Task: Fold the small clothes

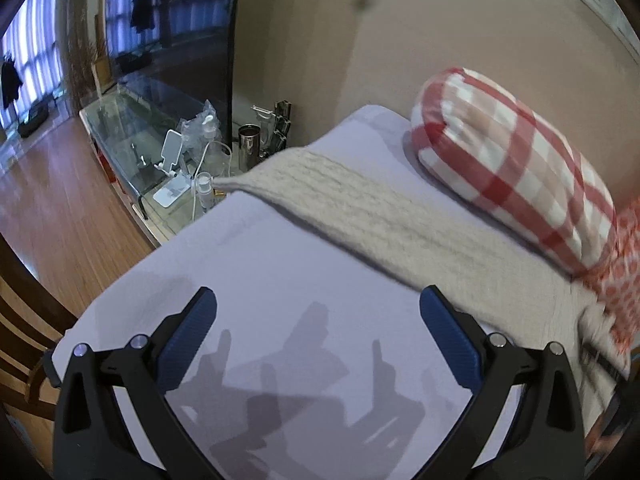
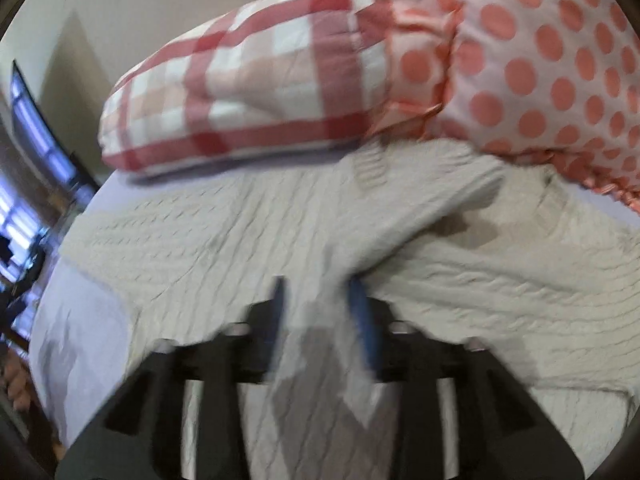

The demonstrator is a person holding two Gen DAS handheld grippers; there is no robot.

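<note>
Cream knit sweater (image 2: 224, 236) flat on lilac sheet (image 1: 280, 264), beside checked pillow (image 1: 516, 168).

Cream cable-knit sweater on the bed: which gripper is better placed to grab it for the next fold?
Right. The right gripper hangs directly over the cream cable-knit sweater, jaws apart with a fold of knit between them. The left gripper is open over bare lilac bedsheet, sweater edge beyond its fingertips.
</note>
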